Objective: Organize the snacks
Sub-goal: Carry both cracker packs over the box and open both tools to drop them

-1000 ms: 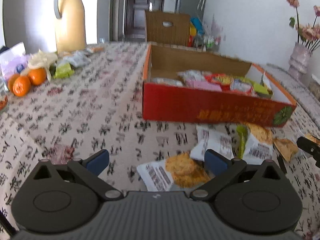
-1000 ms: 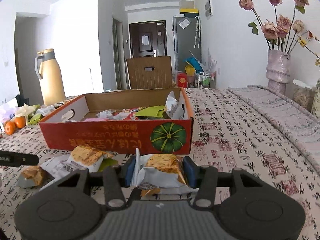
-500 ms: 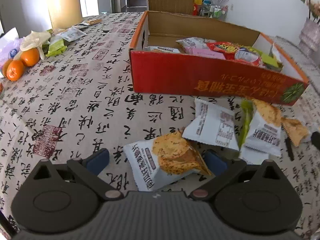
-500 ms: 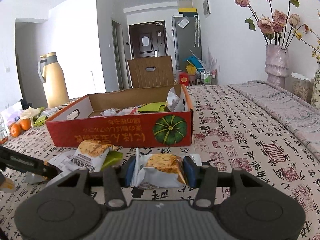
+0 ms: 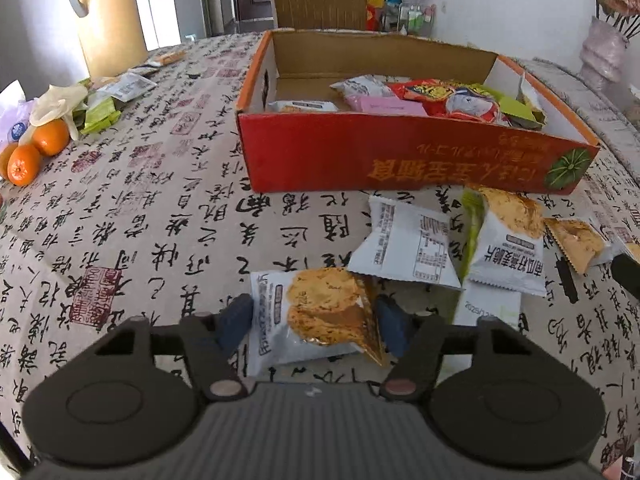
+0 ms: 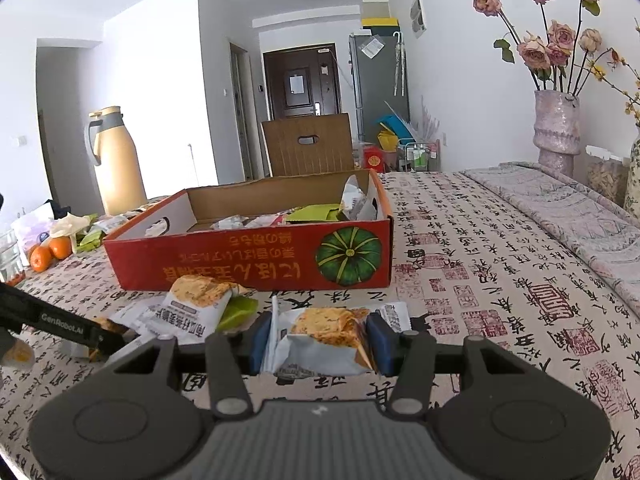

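Left wrist: gripper (image 5: 316, 320) tilted downward, jaws just closing around cracker packet (image 5: 308, 316).

The right gripper (image 6: 318, 338) is clamped on a white snack packet (image 6: 320, 340) printed with a golden crisp, its blue pads (image 6: 376, 342) pressing both sides. Just beyond stands a red cardboard box (image 6: 248, 258) with a green pumpkin picture, holding more packets. Loose snack packets (image 6: 192, 312) lie on the calligraphy tablecloth (image 6: 500, 280) in front of the box, at left. The other gripper's dark finger (image 6: 60, 326) reaches in from the left edge. Further left sit oranges (image 6: 50, 254) and a yellow thermos jug (image 6: 114, 160); a vase of dried roses (image 6: 556, 128) stands at right.
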`<state>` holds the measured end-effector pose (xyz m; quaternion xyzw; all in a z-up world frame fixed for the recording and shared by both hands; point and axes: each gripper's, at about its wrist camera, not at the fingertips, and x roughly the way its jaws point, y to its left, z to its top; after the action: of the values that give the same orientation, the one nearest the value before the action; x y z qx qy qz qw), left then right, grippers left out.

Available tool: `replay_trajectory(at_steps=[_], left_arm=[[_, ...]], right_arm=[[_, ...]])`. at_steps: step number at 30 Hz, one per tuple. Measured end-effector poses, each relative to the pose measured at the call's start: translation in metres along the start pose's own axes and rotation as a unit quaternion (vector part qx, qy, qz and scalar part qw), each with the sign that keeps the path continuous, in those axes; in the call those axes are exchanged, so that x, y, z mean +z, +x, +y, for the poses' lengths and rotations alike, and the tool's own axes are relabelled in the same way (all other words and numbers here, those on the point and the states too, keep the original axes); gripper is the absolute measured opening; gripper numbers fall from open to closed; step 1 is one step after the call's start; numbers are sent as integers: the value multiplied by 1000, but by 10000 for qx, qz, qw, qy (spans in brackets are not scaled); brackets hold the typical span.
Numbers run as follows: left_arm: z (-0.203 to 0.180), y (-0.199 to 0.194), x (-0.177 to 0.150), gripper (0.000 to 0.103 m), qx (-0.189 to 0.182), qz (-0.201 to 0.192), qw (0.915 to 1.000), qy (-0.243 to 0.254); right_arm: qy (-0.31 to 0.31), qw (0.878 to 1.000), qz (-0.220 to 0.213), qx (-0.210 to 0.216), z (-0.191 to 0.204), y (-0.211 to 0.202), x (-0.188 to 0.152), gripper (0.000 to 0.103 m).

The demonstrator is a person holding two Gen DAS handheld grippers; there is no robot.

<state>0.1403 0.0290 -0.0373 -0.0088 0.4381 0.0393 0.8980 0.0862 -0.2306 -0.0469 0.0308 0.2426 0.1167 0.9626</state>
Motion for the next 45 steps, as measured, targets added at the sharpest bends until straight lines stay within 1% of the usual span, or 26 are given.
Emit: replay_trajectory(at_steps=[6,11,17,21,27,32,39,45], left_arm=[[2,-7,-8,62,36,-166,9998,74],[5,-15,-14,60,44,-428,9990,133],[9,-34,-23,59,13,-984,9951,118],[8,-44,-20,59,-91,-1289,9916,40],[4,-55,-4,59,-254,-1663,9857,-78],[-2,-58,14,59,-400,-1895,9808,-214],[-13,-55,43,59,-415,-2114,9762,-228],[-19,-51,67,59,-432,-2265,9725,-334]], right_arm=[[-3,10000,-13,0,1,-2,-1,49],[-10,10000,-41,8,2,-4,-1,49],[-10,10000,-98,6,2,-7,0,49],[-41,9999,-159,-2,4,-6,4,49],[-107,9994,-343,1,8,-2,16,49],[-164,9988,-471,9,13,12,31,49],[-259,9974,-671,108,20,34,56,49],[-378,9956,-838,181,28,55,80,49]])
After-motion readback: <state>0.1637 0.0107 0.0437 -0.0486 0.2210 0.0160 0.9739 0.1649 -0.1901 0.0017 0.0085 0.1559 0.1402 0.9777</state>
